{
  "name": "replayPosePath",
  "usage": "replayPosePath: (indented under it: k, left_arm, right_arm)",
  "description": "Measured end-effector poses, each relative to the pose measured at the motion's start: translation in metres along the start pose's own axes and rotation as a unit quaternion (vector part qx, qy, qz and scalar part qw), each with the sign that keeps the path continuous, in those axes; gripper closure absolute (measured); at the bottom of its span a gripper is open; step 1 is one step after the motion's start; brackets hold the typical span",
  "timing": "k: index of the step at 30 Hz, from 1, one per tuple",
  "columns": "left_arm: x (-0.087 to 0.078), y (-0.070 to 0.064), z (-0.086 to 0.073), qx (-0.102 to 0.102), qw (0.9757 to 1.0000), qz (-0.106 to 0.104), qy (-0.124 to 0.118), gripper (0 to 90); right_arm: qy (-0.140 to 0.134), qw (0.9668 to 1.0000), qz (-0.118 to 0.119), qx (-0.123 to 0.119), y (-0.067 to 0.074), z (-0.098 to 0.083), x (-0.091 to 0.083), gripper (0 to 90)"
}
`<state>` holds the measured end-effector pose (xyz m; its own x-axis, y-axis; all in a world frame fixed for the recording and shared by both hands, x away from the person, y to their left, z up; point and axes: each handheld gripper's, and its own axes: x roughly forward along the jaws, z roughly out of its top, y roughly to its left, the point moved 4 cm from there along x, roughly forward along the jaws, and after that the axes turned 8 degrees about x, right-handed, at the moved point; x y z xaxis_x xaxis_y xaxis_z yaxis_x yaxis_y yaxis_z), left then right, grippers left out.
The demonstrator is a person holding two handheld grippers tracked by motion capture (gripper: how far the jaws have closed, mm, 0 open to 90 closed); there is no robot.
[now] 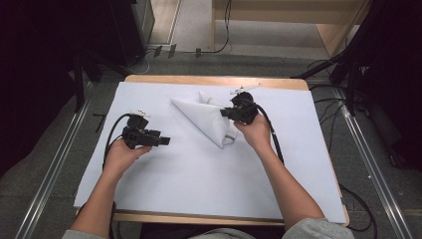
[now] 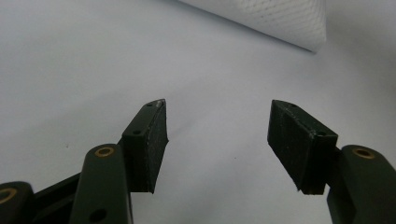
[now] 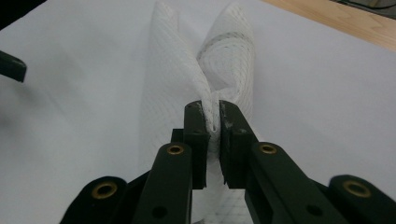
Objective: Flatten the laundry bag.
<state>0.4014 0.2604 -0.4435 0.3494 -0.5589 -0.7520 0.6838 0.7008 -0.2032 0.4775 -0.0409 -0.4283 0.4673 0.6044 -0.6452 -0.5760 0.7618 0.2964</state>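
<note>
White cloth (image 3: 205,79) pinched in right hand-held gripper (image 3: 212,114) — left hand-held gripper (image 2: 217,135) apart.

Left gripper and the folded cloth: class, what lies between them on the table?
Nothing. In the high view, bare white sheet separates the open left gripper from the cloth; the left gripper view shows the same.

white cloth (image 3: 187,88) with fine grid pattern; seemingly black claws.

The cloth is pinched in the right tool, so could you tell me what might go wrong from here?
1. The right tool grips only a thin fold of the cloth, so it may slip free when pulled.
2. The left tool is open and off the cloth, so the rest may drag or unfold.
</note>
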Motion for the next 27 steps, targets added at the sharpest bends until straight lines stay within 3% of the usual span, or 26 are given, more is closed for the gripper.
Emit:
replayPosePath:
  k: [8,12,27]
  left_arm:
    - [-0.004,0.005,-0.001,-0.008,0.9999,0.006,-0.006,38.5]
    - [-0.005,0.006,-0.001,-0.007,0.9999,0.009,-0.006,38.5]
    - [-0.011,0.013,-0.003,-0.016,0.9996,0.014,-0.016,38.5]
  right_arm:
    - [0.008,0.9995,0.022,-0.021,0.028,-0.001,0.000,82.7]
    - [0.013,0.9990,0.032,-0.028,0.035,-0.003,0.002,82.8]
    - [0.037,0.9952,0.072,-0.054,0.074,-0.014,0.027,80.9]
